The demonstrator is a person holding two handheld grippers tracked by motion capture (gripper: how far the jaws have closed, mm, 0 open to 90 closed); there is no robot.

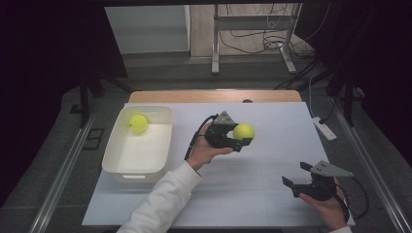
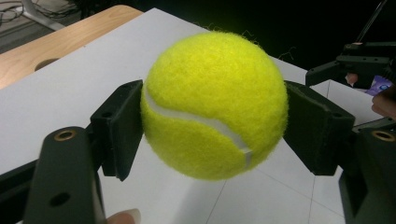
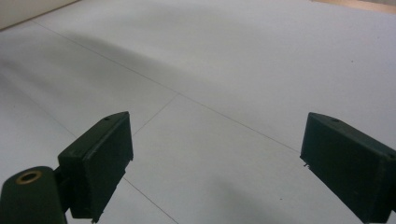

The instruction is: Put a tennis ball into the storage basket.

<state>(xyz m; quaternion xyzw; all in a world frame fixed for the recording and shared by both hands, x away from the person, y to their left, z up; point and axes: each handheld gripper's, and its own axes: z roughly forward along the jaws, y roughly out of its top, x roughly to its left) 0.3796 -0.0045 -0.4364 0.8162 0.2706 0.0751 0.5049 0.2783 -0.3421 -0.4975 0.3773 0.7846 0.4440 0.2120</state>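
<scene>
While the left claw (image 1: 241, 138) clamps a tennis ball (image 1: 243, 131), its underside hidden, right claw (image 1: 297, 174) gaping empty.

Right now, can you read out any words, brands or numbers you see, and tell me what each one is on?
None can be read.
Held ball: white seam, no brand showing.
Ball in tub: too small to tell.
Tub: no label visible.

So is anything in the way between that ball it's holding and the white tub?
Nothing visible. The left gripper holds the tennis ball above bare white table; the tub sits open-topped to its left.
</scene>
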